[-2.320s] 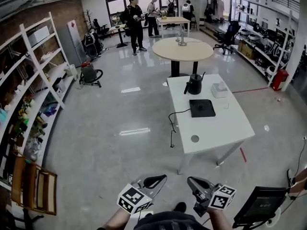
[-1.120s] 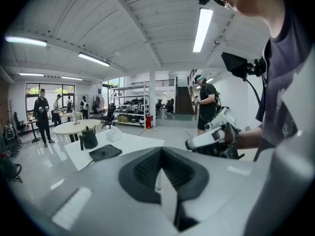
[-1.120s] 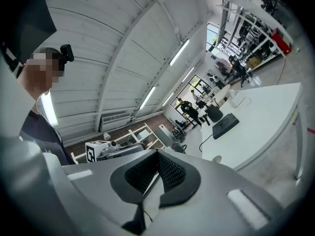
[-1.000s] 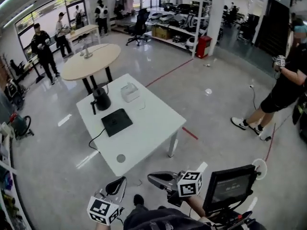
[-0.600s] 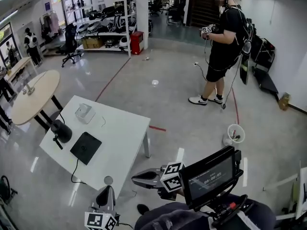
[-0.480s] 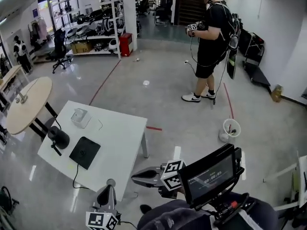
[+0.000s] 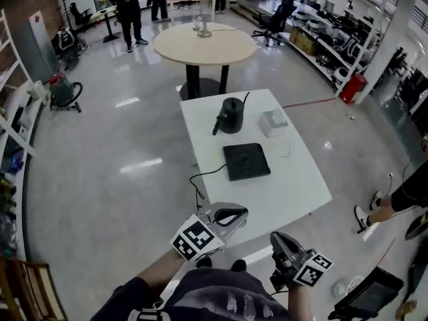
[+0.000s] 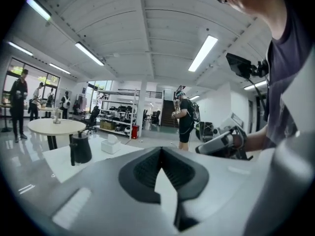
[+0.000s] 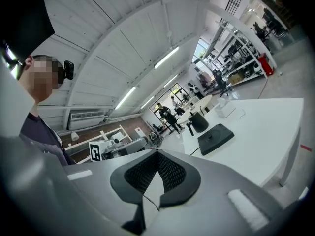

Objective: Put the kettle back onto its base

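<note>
- Kettle (image 7: 231, 116): one, upright on the tabletop (image 7: 294, 179), just beyond its one base (image 7: 246, 161), not on it.
- Left tool (image 7: 231, 215), right tool (image 7: 279, 241): both closed, empty.

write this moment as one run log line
kettle: on table, beside base, not on it | left gripper: shut, empty | right gripper: shut, empty

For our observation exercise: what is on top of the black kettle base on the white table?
Nothing: the base has a bare flat top. The kettle stands apart from it, farther along the table. Whatever lies beneath the base is covered.
</note>
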The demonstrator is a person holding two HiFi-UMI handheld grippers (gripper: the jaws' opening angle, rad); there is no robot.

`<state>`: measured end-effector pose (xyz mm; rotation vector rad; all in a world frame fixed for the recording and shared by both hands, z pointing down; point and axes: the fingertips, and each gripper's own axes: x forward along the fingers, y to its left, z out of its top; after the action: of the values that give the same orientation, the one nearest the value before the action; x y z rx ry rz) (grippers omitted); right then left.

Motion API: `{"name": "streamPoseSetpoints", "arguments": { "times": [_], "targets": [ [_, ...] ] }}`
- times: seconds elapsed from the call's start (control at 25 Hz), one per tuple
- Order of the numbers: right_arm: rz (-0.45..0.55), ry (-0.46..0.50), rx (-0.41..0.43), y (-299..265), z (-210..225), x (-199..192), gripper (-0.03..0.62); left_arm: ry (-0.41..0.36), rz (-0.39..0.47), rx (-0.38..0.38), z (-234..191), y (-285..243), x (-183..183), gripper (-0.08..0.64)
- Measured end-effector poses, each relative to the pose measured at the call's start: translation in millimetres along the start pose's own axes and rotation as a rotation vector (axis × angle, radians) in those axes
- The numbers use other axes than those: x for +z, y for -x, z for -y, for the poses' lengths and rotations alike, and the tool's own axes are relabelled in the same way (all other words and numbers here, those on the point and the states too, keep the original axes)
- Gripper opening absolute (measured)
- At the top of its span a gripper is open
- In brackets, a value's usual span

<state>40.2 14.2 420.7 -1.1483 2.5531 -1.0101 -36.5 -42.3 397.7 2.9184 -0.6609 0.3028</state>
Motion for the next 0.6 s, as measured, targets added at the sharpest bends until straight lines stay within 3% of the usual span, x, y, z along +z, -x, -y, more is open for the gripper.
{"name": "streamPoseSetpoints", "arguments": {
  "times": [0.44,0.6],
  "targets": [
    [-0.196,0.046,0.299,-95,-24,22,0.002,0.092,-0.027,0.338,-55,64,-2,0.002],
    [-0.190,0.023,0.356,-104,-5,50,0.002,0.078,-0.069,0.385,-67,43,14,0.002]
  ]
}}
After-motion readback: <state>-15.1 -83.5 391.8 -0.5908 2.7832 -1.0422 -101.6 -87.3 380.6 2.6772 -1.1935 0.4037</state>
